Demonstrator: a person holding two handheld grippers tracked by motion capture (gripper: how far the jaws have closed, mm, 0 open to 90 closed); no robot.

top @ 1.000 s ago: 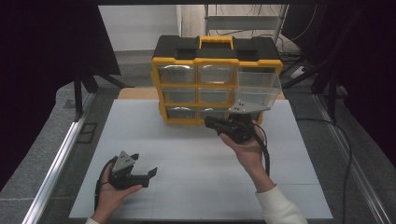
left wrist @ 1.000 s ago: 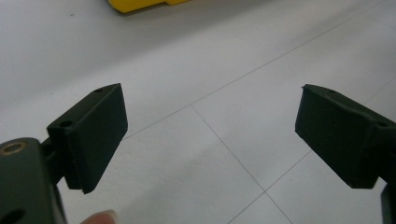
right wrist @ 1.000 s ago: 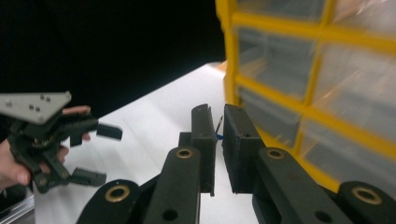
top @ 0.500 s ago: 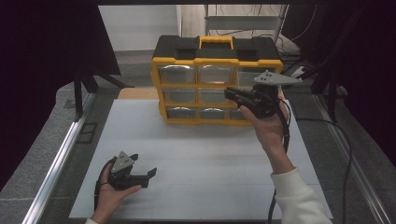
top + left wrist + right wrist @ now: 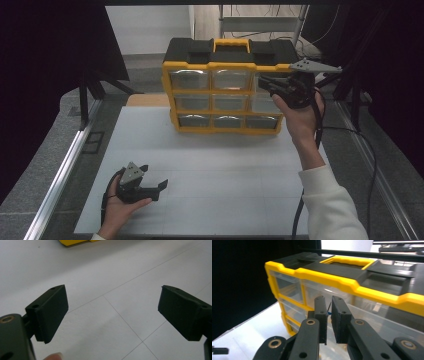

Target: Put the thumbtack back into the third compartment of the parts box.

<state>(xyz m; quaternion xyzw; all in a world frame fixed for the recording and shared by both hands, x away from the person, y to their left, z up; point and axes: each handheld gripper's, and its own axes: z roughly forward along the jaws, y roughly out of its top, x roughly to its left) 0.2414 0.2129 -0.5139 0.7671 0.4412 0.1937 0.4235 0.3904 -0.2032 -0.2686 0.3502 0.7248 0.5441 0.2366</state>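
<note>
Drawer risk: your right gripper, jaws pinched together at its front, could drag the organizer forward.

We see an organizer of glossy yellow and matt black plastic, its drawers clear and shiny. The table looks smooth, matt white. Our right gripper has matt black pads.

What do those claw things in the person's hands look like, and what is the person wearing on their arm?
Both are black. The left gripper has two flat, blocky black jaws with small holes and a grey three-cornered plate on top. The right gripper has black link arms joined by brass-coloured rivets, the same grey plate, and a black cable hanging from it. The right arm wears a white sleeve.
</note>
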